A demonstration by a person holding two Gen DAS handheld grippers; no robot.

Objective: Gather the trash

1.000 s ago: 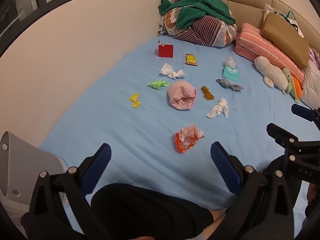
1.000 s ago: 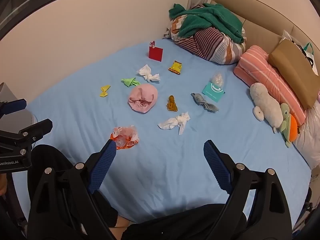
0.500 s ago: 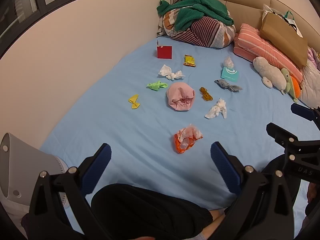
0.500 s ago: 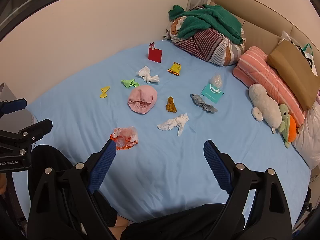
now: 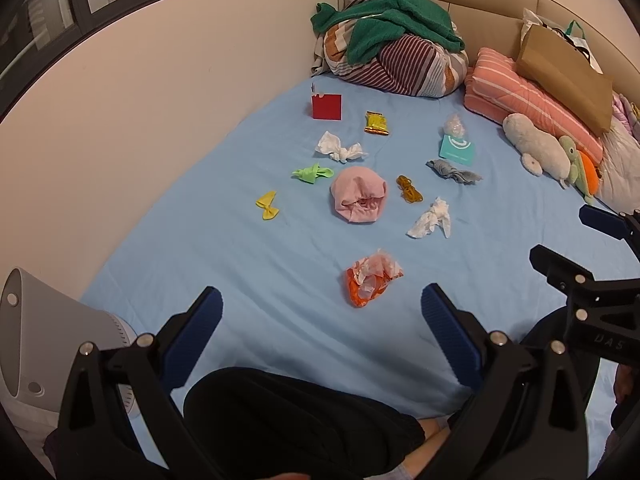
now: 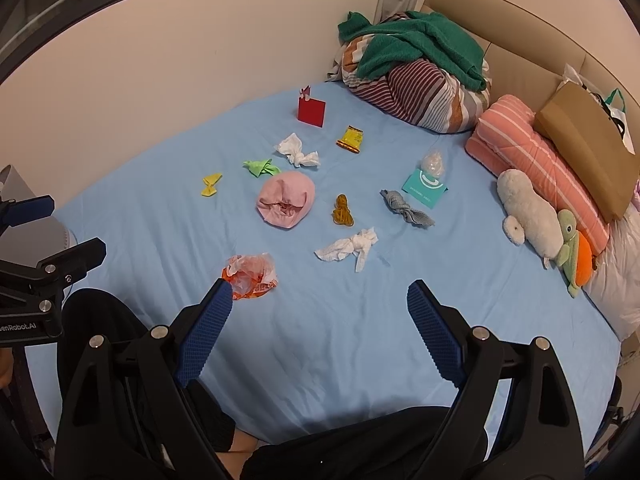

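Scattered trash on a blue bedsheet (image 5: 224, 240): nearest, a crumpled orange-and-white plastic wrapper (image 5: 372, 278), long axis running near-left to far-right, just ahead of the left gripper (image 5: 320, 312); beyond it a twisted white tissue (image 6: 348, 248), lying roughly crosswise in the right wrist view; a pink cloth bundle (image 5: 359, 194) at centre, opening toward the camera; amber rubber bands (image 5: 409, 189), a grey wad (image 6: 406, 208), green (image 5: 313, 172) and yellow (image 5: 267, 205) paper twists, a second tissue (image 5: 339, 147), a yellow snack packet (image 5: 377, 123), a teal card (image 6: 425, 188), an upright red card (image 5: 327, 106); both the left gripper and right gripper (image 6: 320, 300) hover with jaws spread wide, grasping nothing; plush toys (image 6: 532, 216) lie at the far right.
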